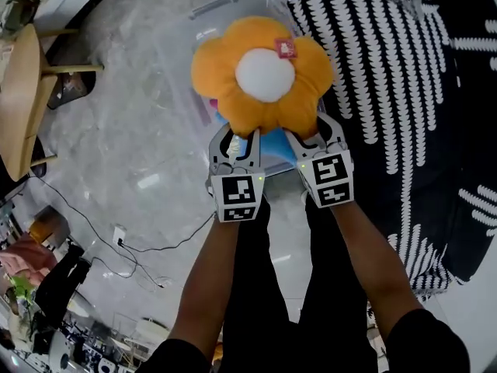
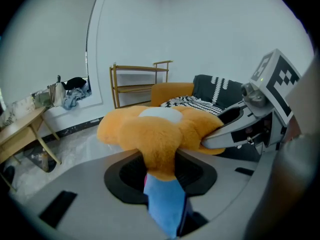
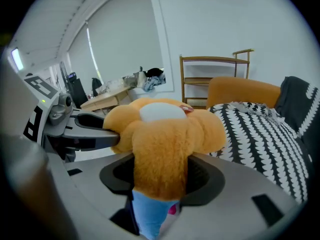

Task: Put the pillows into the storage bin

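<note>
Not yet stowed: orange flower pillow (image 1: pixel 264 76) pinched by left gripper (image 1: pixel 235 142) and right gripper (image 1: pixel 314 136), jaws clamped on 2 petals, above the storage bin (image 1: pixel 233 3); lowering and release seemingly left.

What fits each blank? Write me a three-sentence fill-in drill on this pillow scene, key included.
The flower pillow has a white centre and ____ petals.
It is clamped by ____ tools: the left hand-held gripper and the right hand-held gripper.
It is held above the clear storage bin, beside a cover patterned black and ____.
Missing words: orange; two; white.
</note>
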A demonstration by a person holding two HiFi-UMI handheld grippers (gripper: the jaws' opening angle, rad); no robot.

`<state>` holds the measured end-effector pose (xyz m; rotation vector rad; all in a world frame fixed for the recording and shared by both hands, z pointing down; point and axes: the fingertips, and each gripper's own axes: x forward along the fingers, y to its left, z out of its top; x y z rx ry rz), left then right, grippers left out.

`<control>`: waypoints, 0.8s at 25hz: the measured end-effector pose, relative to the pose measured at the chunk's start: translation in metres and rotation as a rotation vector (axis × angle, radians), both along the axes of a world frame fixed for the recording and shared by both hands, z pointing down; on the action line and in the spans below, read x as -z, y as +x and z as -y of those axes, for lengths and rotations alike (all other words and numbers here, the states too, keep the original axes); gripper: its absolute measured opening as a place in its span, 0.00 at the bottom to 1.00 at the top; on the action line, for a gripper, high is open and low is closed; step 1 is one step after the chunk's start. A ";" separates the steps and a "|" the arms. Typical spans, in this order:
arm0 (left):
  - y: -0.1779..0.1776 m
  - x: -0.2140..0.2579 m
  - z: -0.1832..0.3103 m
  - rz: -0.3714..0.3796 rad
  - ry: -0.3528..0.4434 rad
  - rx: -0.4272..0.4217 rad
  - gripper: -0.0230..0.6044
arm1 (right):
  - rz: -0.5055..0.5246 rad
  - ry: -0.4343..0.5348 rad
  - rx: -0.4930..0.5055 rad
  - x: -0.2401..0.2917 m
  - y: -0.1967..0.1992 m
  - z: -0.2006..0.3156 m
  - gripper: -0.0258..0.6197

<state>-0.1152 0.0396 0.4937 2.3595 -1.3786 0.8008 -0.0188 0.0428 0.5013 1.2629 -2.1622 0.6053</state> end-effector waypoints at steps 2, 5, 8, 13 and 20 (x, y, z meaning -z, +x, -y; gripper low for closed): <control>-0.014 -0.007 -0.004 -0.004 -0.015 0.021 0.28 | -0.003 -0.012 0.023 -0.006 -0.014 -0.002 0.42; -0.030 -0.024 -0.015 -0.030 -0.051 0.047 0.29 | -0.014 -0.030 0.054 -0.022 -0.030 -0.010 0.42; -0.042 -0.042 -0.027 -0.089 -0.101 0.068 0.31 | -0.039 -0.053 0.079 -0.036 -0.042 -0.018 0.42; -0.054 -0.068 -0.031 -0.113 -0.167 0.103 0.36 | -0.091 -0.095 0.107 -0.058 -0.050 -0.018 0.43; -0.076 -0.086 -0.041 -0.027 -0.152 0.112 0.52 | -0.198 -0.132 0.172 -0.090 -0.053 -0.025 0.67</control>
